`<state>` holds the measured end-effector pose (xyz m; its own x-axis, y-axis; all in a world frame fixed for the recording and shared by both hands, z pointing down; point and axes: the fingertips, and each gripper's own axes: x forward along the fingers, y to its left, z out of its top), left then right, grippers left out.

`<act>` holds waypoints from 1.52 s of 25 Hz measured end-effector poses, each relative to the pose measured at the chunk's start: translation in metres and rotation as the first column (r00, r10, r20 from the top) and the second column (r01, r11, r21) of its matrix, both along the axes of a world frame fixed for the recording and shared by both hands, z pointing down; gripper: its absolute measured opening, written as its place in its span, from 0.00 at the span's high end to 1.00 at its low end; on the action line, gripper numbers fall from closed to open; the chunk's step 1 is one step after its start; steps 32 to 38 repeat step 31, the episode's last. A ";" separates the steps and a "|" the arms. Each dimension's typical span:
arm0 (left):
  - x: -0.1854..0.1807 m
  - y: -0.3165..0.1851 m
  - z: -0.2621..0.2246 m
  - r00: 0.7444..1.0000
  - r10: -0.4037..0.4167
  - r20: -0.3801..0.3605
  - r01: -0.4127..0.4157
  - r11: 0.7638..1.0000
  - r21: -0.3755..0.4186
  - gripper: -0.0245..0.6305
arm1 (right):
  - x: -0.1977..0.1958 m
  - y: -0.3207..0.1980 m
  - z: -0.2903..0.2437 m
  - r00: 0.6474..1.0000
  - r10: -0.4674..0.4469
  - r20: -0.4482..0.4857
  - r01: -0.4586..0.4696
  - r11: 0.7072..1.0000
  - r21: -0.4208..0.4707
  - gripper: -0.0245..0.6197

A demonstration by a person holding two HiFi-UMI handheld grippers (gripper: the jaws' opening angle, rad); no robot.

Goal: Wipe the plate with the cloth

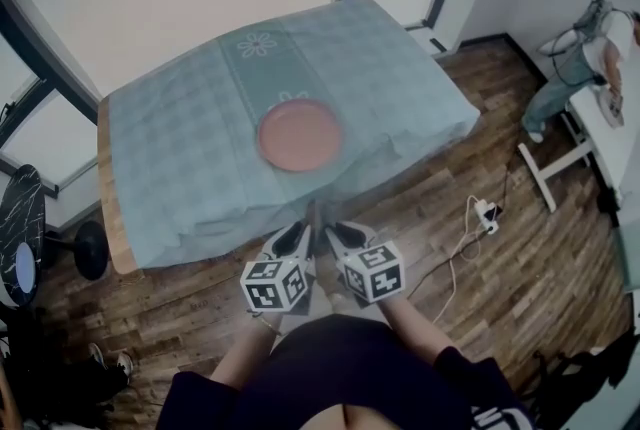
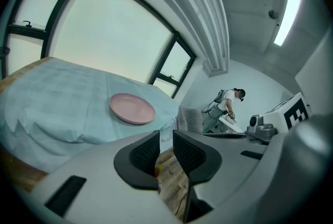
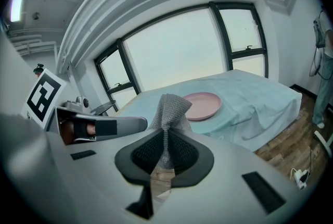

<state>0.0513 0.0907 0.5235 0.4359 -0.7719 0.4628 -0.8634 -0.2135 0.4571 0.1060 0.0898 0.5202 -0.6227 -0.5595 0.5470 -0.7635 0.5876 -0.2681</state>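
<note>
A round pink plate (image 1: 300, 134) lies near the front middle of the table; it also shows in the left gripper view as the plate (image 2: 132, 108) and in the right gripper view as the plate (image 3: 200, 104). My right gripper (image 3: 165, 147) is shut on a grey knitted cloth (image 3: 171, 108), which sticks up above its jaws. The left gripper view catches the cloth (image 2: 190, 120) at its right. My left gripper (image 2: 166, 139) is open with nothing between its pads. Left gripper (image 1: 298, 230) and right gripper (image 1: 337, 232) hang side by side over the floor, short of the table's near edge.
A teal checked tablecloth (image 1: 180, 118) covers the table and hangs over its front edge. A black round side table (image 1: 20, 228) and a stool (image 1: 90, 248) stand at the left. A power strip with cables (image 1: 487, 213) lies on the wood floor; a person (image 1: 590, 58) works at the far right.
</note>
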 end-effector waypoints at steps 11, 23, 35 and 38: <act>0.008 0.035 -0.006 0.999 -0.040 -0.001 0.040 0.999 0.022 0.87 | 0.008 0.037 -0.002 0.999 -0.052 -0.009 0.052 0.998 0.030 0.91; 0.005 0.042 -0.010 0.998 -0.056 -0.001 0.056 0.998 0.037 0.88 | 0.006 0.041 -0.009 0.998 -0.052 0.025 0.051 0.997 0.056 0.91; 0.005 0.041 -0.011 0.999 -0.054 -0.003 0.054 0.998 0.040 0.88 | 0.004 0.042 -0.012 0.998 -0.059 0.027 0.057 0.996 0.067 0.91; 0.005 0.041 -0.011 0.999 -0.054 -0.003 0.054 0.998 0.040 0.88 | 0.004 0.042 -0.012 0.998 -0.059 0.027 0.057 0.996 0.067 0.91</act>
